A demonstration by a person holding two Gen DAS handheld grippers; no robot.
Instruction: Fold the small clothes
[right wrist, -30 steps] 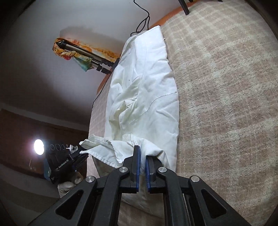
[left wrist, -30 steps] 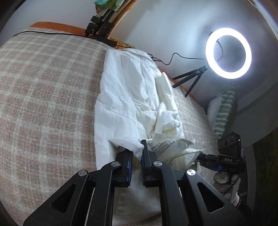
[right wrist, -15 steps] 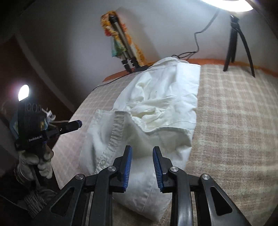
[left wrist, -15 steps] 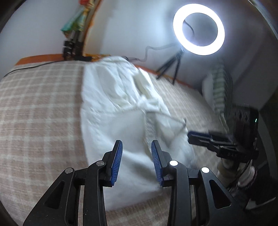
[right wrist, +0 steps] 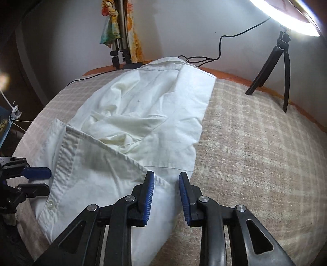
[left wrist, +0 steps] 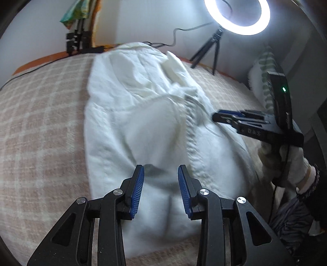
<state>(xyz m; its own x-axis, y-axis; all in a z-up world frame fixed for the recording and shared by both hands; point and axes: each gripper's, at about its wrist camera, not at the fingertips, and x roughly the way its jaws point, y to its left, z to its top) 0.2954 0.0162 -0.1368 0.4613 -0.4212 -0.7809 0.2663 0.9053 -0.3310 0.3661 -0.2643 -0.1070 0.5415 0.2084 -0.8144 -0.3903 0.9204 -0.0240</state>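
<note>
Covering the whole surface is one beige checked blanket (right wrist: 255,147), with an orange edge showing along a pale wall, where one lit ring light (left wrist: 237,16) stands on a small tripod (right wrist: 273,61) and a second, taller tripod (right wrist: 120,49) carries a coloured cloth. One white shirt (right wrist: 143,114) lies lengthwise on the blanket, its buttoned edge folded over near the front. Two grippers hang just above its near end, the left gripper (left wrist: 160,190) and the right gripper (right wrist: 165,193) each spread wide and holding nothing.
</note>
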